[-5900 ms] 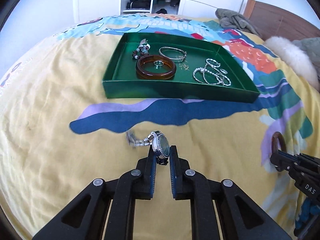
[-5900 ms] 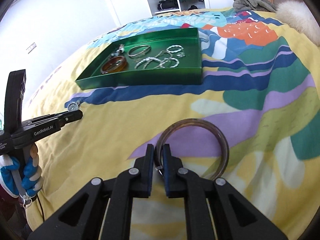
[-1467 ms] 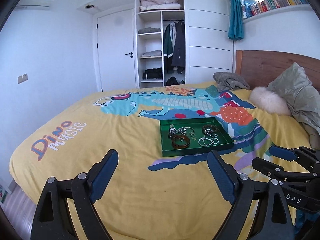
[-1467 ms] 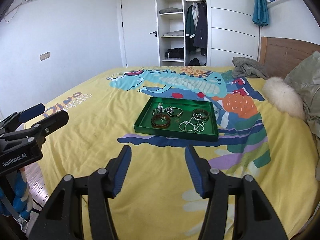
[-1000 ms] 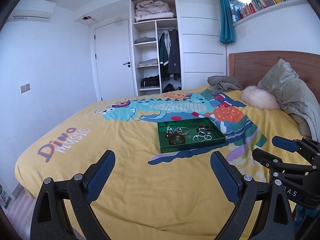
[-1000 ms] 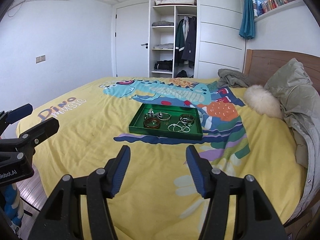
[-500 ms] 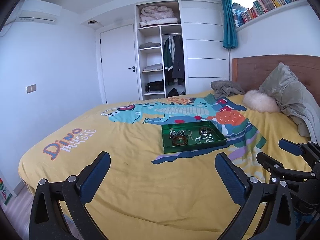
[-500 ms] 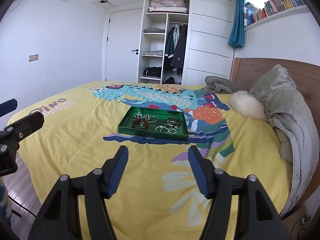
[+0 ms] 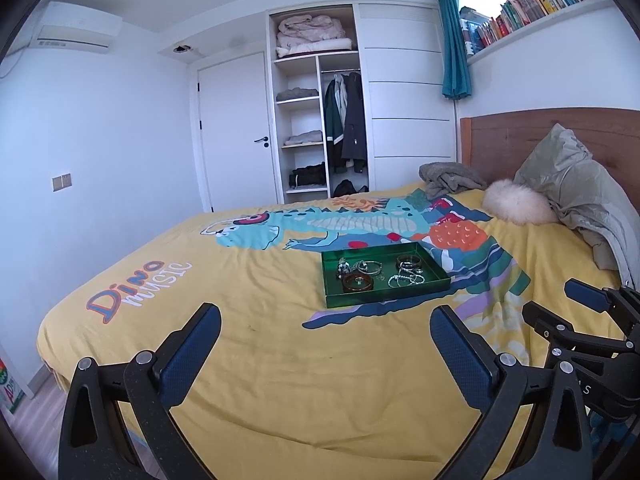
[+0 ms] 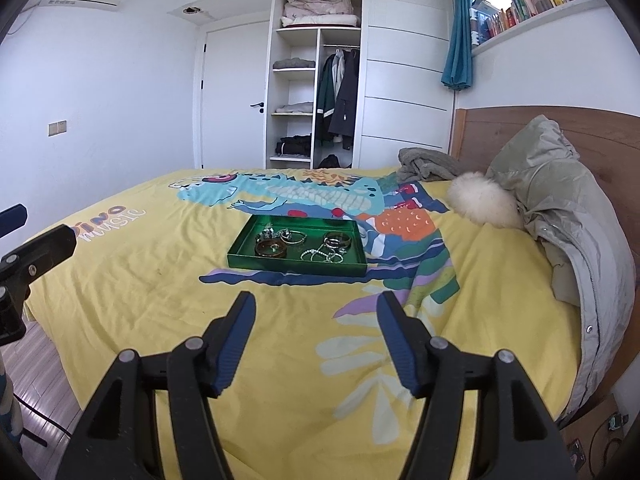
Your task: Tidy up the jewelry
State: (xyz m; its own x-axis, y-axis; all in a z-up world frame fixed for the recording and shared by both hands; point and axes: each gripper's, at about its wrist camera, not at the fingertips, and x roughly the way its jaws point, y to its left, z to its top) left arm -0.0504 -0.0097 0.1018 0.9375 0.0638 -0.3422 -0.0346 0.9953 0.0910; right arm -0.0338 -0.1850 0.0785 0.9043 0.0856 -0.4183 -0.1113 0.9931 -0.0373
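A green tray [image 9: 384, 300] lies in the middle of the yellow dinosaur bedspread, also seen in the right wrist view as the tray [image 10: 296, 266]. In it lie an amber bangle [image 9: 358, 282] [image 10: 271, 249], silver chain bracelets [image 9: 406, 279] [image 10: 322, 256], a dark bangle [image 9: 409, 259] [image 10: 338, 237] and other small pieces. My left gripper [image 9: 326, 314] hangs over the near side of the bed, far short of the tray, wide open with nothing between its pads. My right gripper [image 10: 316, 300] is also open and empty, level with the left one.
A grey-green padded jacket [image 10: 560, 208], a white fluffy cushion [image 10: 484, 204] and a grey garment [image 10: 424, 166] lie by the wooden headboard on the right. An open wardrobe [image 10: 316, 92] and a door stand behind the bed. Wooden floor [image 10: 36, 364] shows on the left.
Both grippers have drawn back from the bed, so the tray looks smaller. The watch and bangle they held several seconds ago are out of their jaws. Both jaws have widened slightly.
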